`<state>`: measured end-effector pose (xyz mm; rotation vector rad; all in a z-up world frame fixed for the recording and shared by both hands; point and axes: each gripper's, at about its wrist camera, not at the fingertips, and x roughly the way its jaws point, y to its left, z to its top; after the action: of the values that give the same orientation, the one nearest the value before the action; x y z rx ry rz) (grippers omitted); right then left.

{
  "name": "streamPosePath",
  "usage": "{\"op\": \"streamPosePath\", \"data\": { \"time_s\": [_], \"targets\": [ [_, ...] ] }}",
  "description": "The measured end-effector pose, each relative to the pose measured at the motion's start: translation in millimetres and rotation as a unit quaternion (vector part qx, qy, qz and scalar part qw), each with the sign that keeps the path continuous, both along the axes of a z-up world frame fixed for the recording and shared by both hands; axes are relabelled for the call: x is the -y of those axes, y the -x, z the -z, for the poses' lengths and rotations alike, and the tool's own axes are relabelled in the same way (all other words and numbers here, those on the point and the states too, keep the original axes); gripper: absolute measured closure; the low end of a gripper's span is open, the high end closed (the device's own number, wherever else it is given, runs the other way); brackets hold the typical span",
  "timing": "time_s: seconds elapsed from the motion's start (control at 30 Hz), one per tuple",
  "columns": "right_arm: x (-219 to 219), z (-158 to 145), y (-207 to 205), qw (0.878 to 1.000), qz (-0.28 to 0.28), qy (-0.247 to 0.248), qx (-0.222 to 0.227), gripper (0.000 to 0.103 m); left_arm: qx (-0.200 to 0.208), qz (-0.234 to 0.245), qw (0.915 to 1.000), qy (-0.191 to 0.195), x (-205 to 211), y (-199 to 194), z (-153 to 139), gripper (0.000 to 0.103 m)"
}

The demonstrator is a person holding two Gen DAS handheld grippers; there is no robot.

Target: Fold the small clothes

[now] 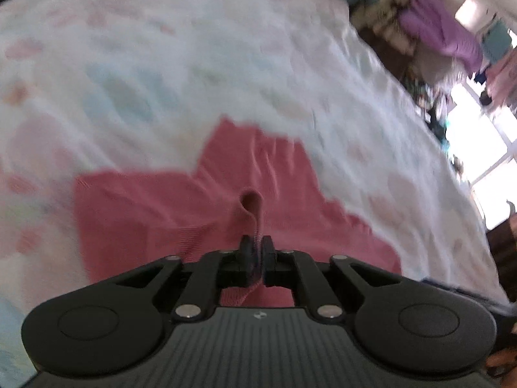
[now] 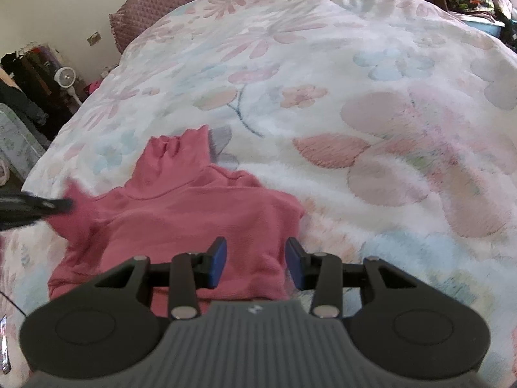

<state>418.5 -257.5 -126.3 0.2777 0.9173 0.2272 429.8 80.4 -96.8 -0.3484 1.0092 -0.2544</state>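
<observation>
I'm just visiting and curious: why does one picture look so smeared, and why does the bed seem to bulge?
Left wrist view: motion blur smears the floral blanket; only the left gripper, shut on the pink top, stays sharp, and the window is blown out. Right wrist view: mostly sharp, evenly lit; the fisheye lens curves the bed and darkens the corners.

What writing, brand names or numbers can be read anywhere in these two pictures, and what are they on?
No readable words or numbers appear in either view.
Small pale emblem on the ribbed body of the left gripper: a mark, not letters; too small to read.
Similar small emblem on the ribbed body of the right gripper: also unreadable.
The pink turtleneck top shows no label or print.
The floral duvet carries only flower patterns.
</observation>
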Motion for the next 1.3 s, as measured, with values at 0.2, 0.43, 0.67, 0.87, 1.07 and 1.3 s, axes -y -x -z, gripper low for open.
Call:
{"op": "streamPosePath", "data": {
  "time_s": [0.2, 0.43, 0.67, 0.87, 1.07, 1.3],
  "targets": [
    [-6, -9, 7, 1.0, -0.018, -0.002, 0.012, 0.065, 0.024, -0.03, 0.9983, 0.043, -32, 18, -5, 0.051],
    [-45, -15, -1, 0.997, -0.058, -0.054, 0.005, 0.077, 0.033, 0.046, 0.9959, -0.071, -47, 49, -2, 0.059],
    [-117, -6, -13, 0.988, -0.12, -0.099, -0.024, 0.077, 0.036, 0.087, 0.9899, -0.106, -43, 59, 19, 0.066],
    [-156, 17, -33, 0.983, -0.121, -0.12, -0.07, 0.097, 0.042, 0.115, 0.9807, -0.153, -36, 59, 26, 0.097],
    [-153, 3, -35, 0.987, -0.119, -0.097, -0.053, 0.103, 0.047, 0.148, 0.9703, -0.185, -36, 70, 23, 0.098],
    [-147, 22, -35, 0.985, -0.129, -0.085, -0.08, 0.095, 0.035, 0.122, 0.9816, -0.143, -48, 64, 19, 0.075]
  ]
}}
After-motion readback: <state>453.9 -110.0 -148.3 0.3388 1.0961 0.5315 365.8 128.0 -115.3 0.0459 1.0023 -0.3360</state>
